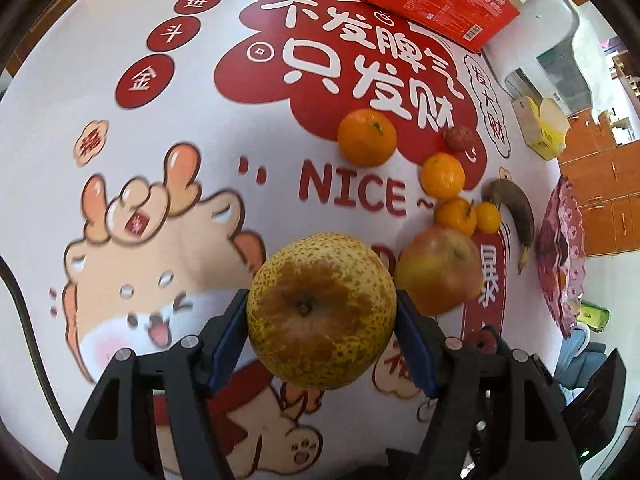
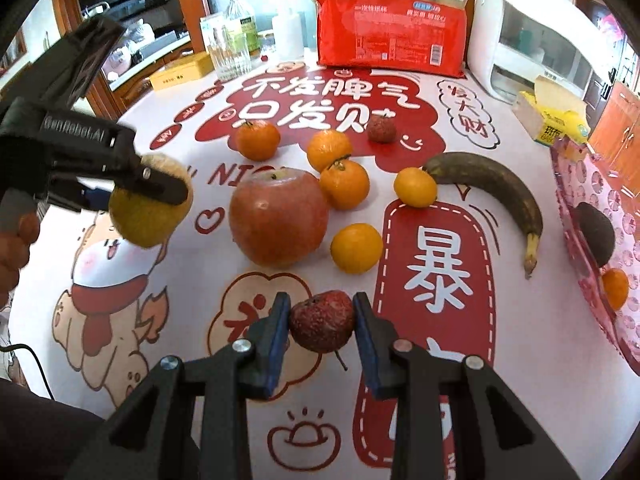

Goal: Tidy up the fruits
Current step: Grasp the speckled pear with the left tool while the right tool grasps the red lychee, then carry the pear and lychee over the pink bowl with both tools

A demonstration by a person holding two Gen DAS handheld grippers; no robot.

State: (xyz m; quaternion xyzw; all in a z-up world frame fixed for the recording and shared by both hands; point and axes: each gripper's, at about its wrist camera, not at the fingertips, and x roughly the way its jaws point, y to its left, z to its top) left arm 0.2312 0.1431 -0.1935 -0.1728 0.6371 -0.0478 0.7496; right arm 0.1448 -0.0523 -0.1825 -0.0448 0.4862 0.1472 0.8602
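Observation:
My left gripper (image 1: 322,303) is shut on a speckled yellow-brown pear (image 1: 322,312) and holds it above the printed tablecloth; in the right wrist view the same pear (image 2: 150,216) hangs at the left. My right gripper (image 2: 322,305) is shut on a small dark-red bumpy fruit (image 2: 321,322), lifted just off the cloth. On the table lie a red apple (image 2: 278,216), several oranges (image 2: 344,184), a dark overripe banana (image 2: 496,192) and another small red fruit (image 2: 382,129). A pink patterned tray (image 2: 576,184) at the right holds a dark round fruit (image 2: 596,232) and an orange (image 2: 614,288).
At the back stand a red package (image 2: 390,28), a white appliance (image 2: 528,40), a glass (image 2: 230,56), a bottle (image 2: 240,16) and a flat yellow box (image 2: 184,70). An open yellow carton (image 2: 556,116) sits at the right. A person's hand (image 2: 16,248) shows at the left edge.

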